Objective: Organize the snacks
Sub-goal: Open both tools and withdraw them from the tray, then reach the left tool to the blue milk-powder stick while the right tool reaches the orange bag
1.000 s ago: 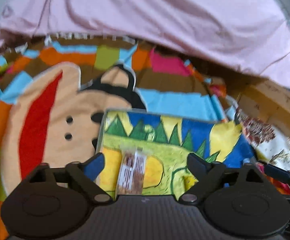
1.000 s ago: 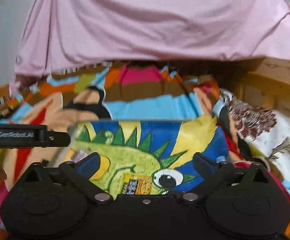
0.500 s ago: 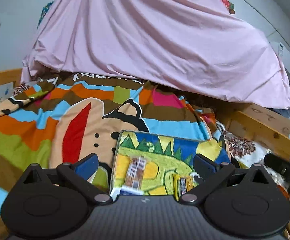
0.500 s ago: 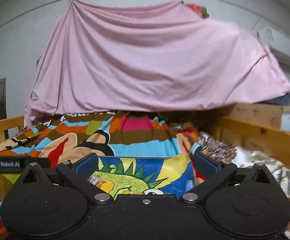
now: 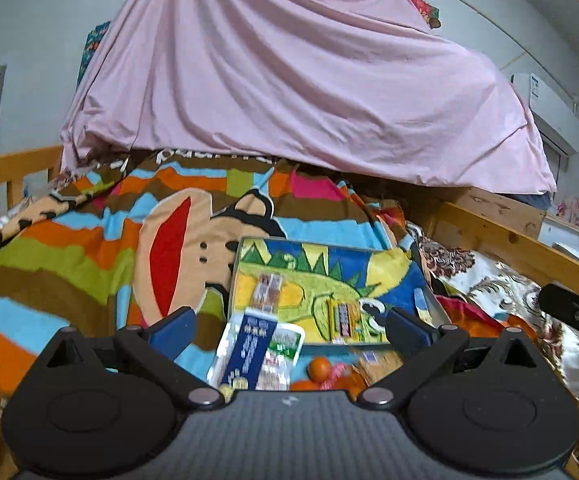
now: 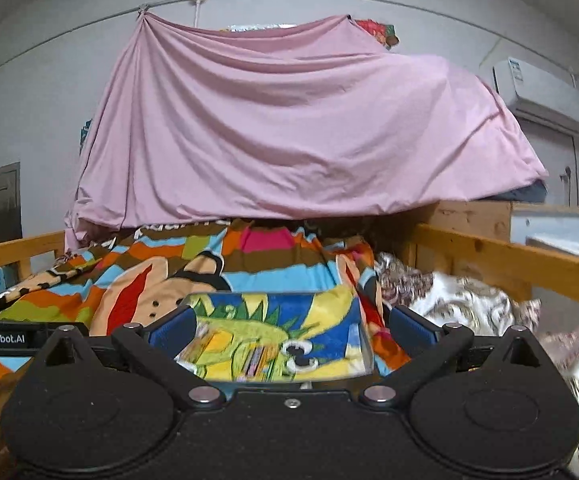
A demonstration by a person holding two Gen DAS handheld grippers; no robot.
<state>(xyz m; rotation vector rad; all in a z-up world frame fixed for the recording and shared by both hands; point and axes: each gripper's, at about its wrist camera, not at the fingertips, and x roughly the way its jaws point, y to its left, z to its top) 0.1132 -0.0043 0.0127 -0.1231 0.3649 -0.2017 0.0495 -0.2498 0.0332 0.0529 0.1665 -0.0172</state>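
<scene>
The left gripper (image 5: 289,330) has just been opening and now stands with its jaws spread wide, nothing between its pads. Ahead of it on the bed lies the dinosaur tray (image 5: 369,258), a flat tray with a bright dinosaur picture. On the tray, a brown snack bar (image 5: 267,294) rests toward its left side and a yellow snack packet (image 5: 343,318) lies near its front edge. Just in front of the tray, close to the left gripper, sits a blue-and-white snack pack (image 5: 255,354), with a small orange (image 5: 319,369) and some blurred wrappers beside it on the right.

The right gripper (image 6: 289,330) is also spread open and empty, the tray lying beyond its fingers; the snacks there are blurred.

The tray rests on a striped cartoon blanket (image 5: 89,248) covering the bed. Behind the tray a pink sheet (image 5: 289,92) hangs over the far end. A wooden bed rail (image 5: 509,240) runs to the right of the tray, with a floral quilt (image 5: 489,280) against it. An air conditioner (image 6: 537,88) hangs on the wall above the rail.
</scene>
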